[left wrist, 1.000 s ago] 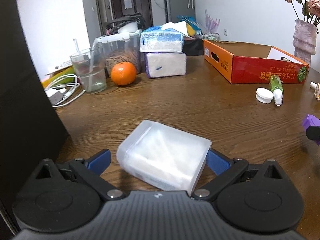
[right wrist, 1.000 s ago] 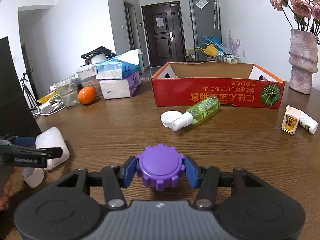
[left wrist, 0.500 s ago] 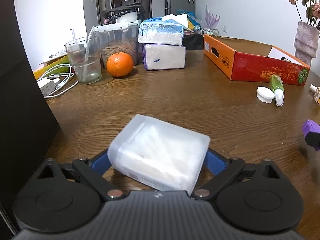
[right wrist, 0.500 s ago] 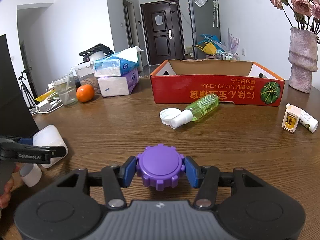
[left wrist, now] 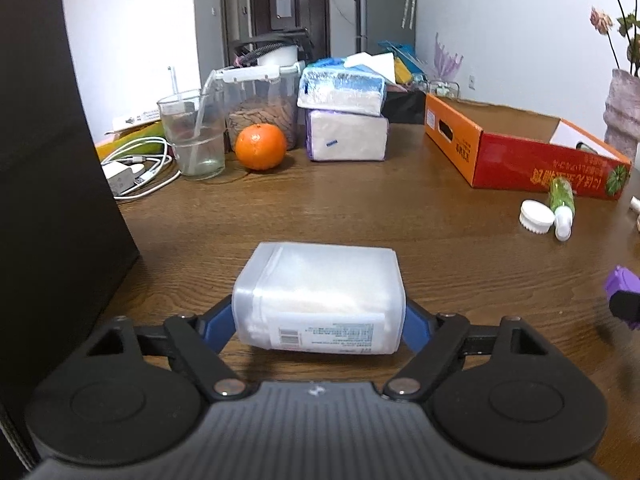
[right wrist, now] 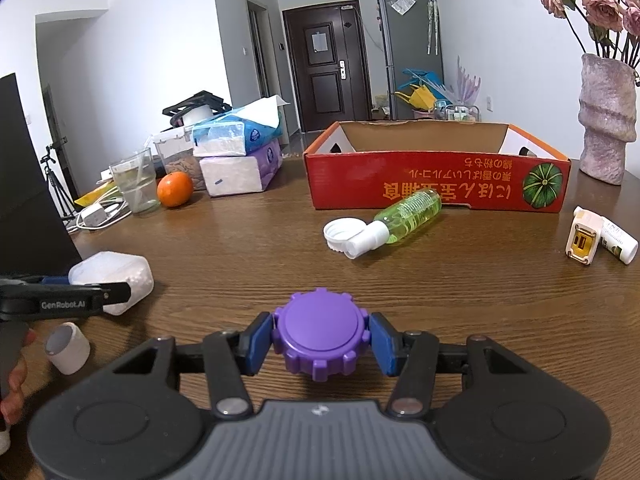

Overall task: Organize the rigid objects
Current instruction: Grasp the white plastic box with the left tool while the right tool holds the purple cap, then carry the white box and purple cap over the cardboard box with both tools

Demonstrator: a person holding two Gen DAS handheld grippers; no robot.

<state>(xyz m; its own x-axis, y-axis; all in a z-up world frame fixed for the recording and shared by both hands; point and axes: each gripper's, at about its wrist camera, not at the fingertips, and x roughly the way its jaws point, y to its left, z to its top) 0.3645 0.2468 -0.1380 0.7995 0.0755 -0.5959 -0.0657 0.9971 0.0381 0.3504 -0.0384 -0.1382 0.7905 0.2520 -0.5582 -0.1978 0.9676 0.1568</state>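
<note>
The table (right wrist: 248, 240) spreads wide and brown under both my claws, and at its far side sits the red box (right wrist: 438, 184), open-topped, which I judge to be where the loose things belong. Nearer my left claw (left wrist: 320, 316) is the tub (left wrist: 320, 296), a translucent white plastic container lying on its side with its label facing me; my two blue pads press its short ends, so that claw is clamped on it, and in the right view it hangs just above the wood. It looks light, probably part-filled with something white and soft, and its walls are smooth and may flex, so I would keep the grip across the ends, where the corners stiffen it, and squeeze no harder than needed to stop it sliding. My right claw (right wrist: 320, 340) is closed around the knob (right wrist: 320, 334), a purple ridged disc, with the pads bearing on opposite sides of its toothed rim; it seems hard, light and easy to hold, since the ridges give the pads purchase. Out ahead, touching or nearly touching the front of the box, lies the green bottle (right wrist: 410, 216) with a white cap (right wrist: 342, 232) loose beside its nozzle; round and slick, it would likely roll if nudged. A small white cup (right wrist: 68, 348) stands near my left claw, clear of the tub.
</note>
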